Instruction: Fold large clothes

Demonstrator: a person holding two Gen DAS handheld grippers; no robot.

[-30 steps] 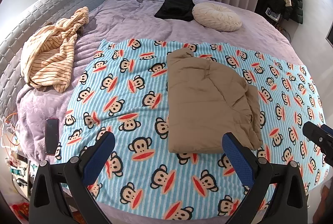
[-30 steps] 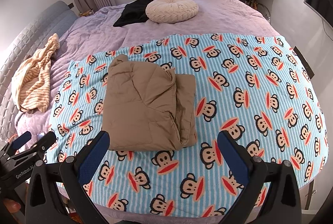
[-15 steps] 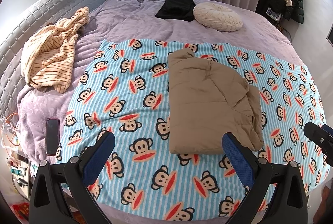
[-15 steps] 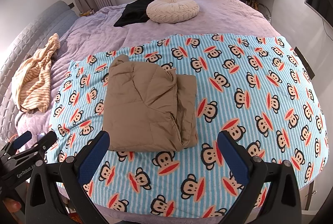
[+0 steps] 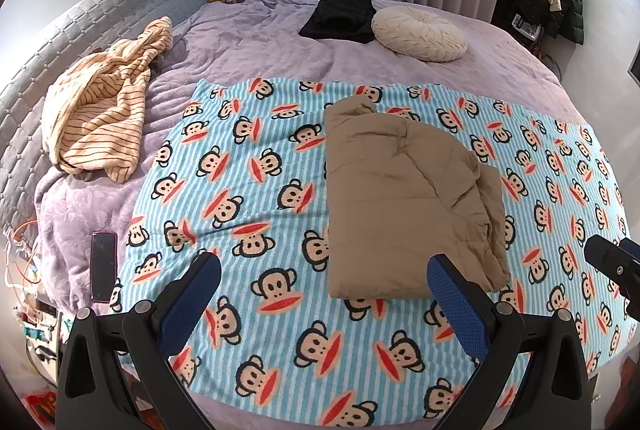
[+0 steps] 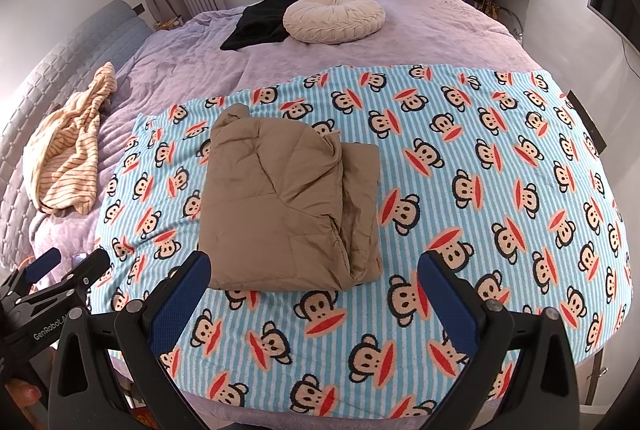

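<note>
Nothing has shifted since the last frames: my left tongs (image 5: pixel 324 294) and right tongs (image 6: pixel 314 290) still hang wide apart and hold nothing, near the bed's edge. The folded tan garment (image 5: pixel 404 206) lies on the monkey-print blanket (image 5: pixel 248 198), just beyond them. Only the left view shows the phone (image 5: pixel 103 266); both show the striped top (image 6: pixel 66 166) at left.

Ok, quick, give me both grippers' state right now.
Left gripper: open, holding nothing, above the monkey blanket.
Right gripper: open, holding nothing, near the folded brown jacket.
</note>
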